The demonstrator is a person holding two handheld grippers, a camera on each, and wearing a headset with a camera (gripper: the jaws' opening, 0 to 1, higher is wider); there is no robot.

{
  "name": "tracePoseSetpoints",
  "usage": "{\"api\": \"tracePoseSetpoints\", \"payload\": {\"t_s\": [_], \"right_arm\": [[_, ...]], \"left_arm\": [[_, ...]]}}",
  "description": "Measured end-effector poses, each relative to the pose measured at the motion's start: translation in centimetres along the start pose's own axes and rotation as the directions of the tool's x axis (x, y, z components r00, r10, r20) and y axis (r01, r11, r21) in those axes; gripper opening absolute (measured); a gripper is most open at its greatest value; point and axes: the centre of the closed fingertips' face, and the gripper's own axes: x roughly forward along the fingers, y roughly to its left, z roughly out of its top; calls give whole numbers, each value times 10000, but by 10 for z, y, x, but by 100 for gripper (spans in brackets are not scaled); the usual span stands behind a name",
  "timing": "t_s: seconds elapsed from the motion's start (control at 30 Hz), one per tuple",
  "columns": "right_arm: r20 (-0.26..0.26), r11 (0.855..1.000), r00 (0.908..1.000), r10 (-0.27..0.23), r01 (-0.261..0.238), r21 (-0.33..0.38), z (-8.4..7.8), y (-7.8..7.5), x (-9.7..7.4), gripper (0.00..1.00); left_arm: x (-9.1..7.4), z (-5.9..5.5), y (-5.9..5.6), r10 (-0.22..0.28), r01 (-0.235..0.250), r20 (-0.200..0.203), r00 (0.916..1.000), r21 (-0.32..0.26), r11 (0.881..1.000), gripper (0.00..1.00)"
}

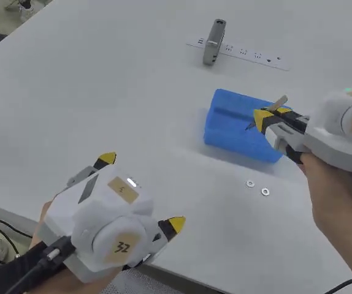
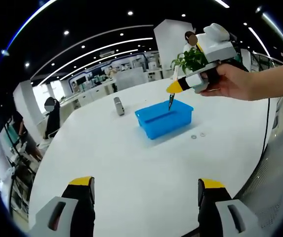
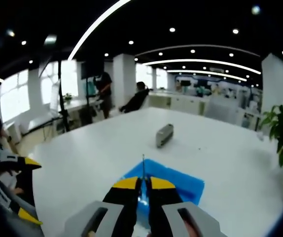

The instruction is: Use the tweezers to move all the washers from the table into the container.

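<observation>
Two washers lie on the one surface (image 1: 102,92): a left washer (image 1: 250,183) and a right washer (image 1: 265,192). One blue container (image 1: 234,128). One pair of tweezers (image 1: 278,104). One white power strip (image 1: 249,53), one grey metal block (image 1: 214,41) (what it is I cannot tell). Two tongs, the left tongs (image 1: 141,192) and the right tongs (image 1: 263,117). One potted plant (image 3: 282,131) and two people far off, a standing person (image 3: 103,84) and a seated person (image 3: 137,100).

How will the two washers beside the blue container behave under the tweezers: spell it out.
The washers are small, thin rings lying flat on the smooth white table, so they probably weigh little and may skid if nudged. Flat-lying, their edges look hard to pinch; the fine-tipped tweezers could slip off. Likely rigid metal, not fragile.
</observation>
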Motion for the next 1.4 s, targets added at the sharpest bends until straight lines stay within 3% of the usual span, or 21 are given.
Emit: {"api": "tracePoseSetpoints", "payload": {"t_s": [0.17,0.3,0.47,0.63,0.97,1.4], "right_arm": [[-272,9999,9996,-105,102,-132,-16,3,-17,3],[-532,9991,9985,-153,173,386,-37,3,-25,4],[-1169,9989,9930,-160,210,420,-67,2,-25,4],[-1518,9980,9884,-106,199,602,-83,0,-18,4],[-1934,9982,9811,2,115,595,-93,2,-18,4],[-1971,9993,9804,-46,119,356,-93,1,-16,4]], "left_arm": [[1,-3,-1,-5,7,-154,9999,166,9999,88],[0,-2,-3,-75,78,-109,9999,274,9996,88],[0,-1,-4,-129,132,-75,9999,351,9993,88],[1,-2,-2,-92,95,-100,9999,322,9994,88],[1,-2,0,-1,4,-110,9999,296,9996,87],[1,-2,-1,8,-5,-106,9999,304,9995,87]]}}
